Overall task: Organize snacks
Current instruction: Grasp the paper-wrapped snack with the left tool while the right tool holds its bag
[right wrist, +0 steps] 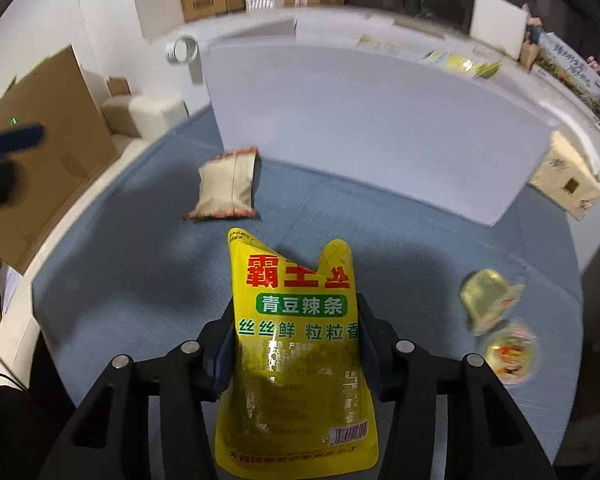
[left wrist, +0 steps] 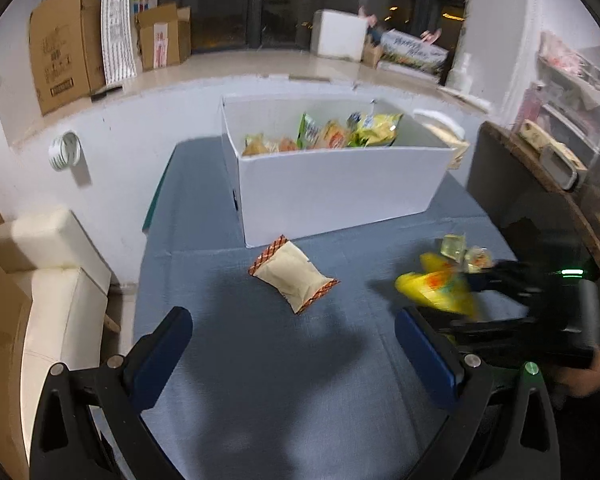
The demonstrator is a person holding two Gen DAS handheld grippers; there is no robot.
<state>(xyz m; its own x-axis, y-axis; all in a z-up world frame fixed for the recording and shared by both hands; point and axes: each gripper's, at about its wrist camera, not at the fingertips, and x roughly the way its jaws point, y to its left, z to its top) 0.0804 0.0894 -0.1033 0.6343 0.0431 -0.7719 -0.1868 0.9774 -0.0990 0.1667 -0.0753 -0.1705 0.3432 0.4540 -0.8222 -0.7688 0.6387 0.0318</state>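
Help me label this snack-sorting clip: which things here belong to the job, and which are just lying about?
Job: white box, yellow packet in right gripper, beige packet, two jelly cups, open left gripper.
Lying about: cardboard boxes, white cushions.

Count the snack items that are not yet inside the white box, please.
4: a beige packet with orange edges on the blue cloth before the box; a yellow pouch between the right gripper's fingers; two small jelly cups on the cloth, right.
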